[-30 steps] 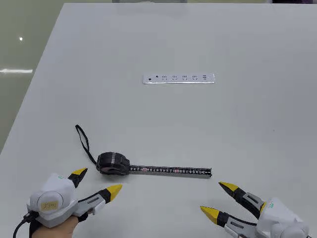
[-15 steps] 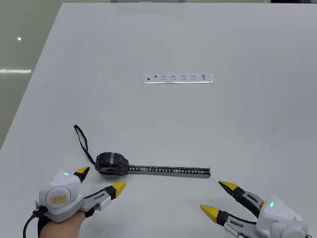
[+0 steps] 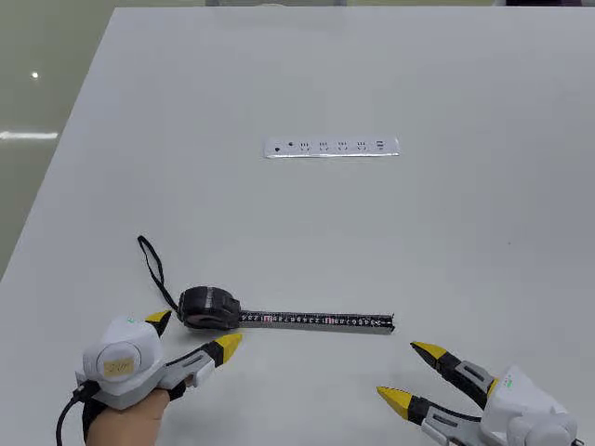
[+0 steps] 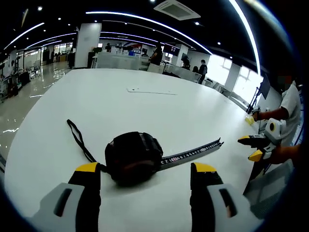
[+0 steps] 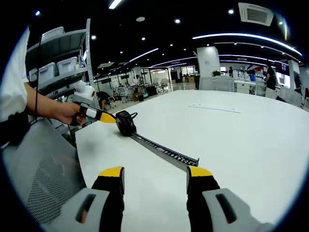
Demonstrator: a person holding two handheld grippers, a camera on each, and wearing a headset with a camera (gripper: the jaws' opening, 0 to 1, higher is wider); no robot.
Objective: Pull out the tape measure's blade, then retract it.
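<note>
A black tape measure (image 3: 210, 308) lies on the white table (image 3: 335, 232), its blade (image 3: 316, 321) pulled out to the right and lying flat. A black wrist strap (image 3: 155, 268) trails up and left from the case. My left gripper (image 3: 191, 334) is open, just short of the case, which sits between its yellow tips in the left gripper view (image 4: 134, 155). My right gripper (image 3: 412, 375) is open, a little below and right of the blade's end hook (image 3: 391, 322). In the right gripper view the blade (image 5: 164, 150) runs away from the tips toward the case (image 5: 125, 123).
A white power strip (image 3: 331, 147) lies farther back on the table. The table's left edge drops to a glossy floor (image 3: 37, 111). A grey mesh chair (image 5: 43, 169) and shelves with bins (image 5: 58, 63) stand beside the table.
My left gripper has crept up and right toward the tape measure case. The right gripper, the case and the blade stay where they were.
</note>
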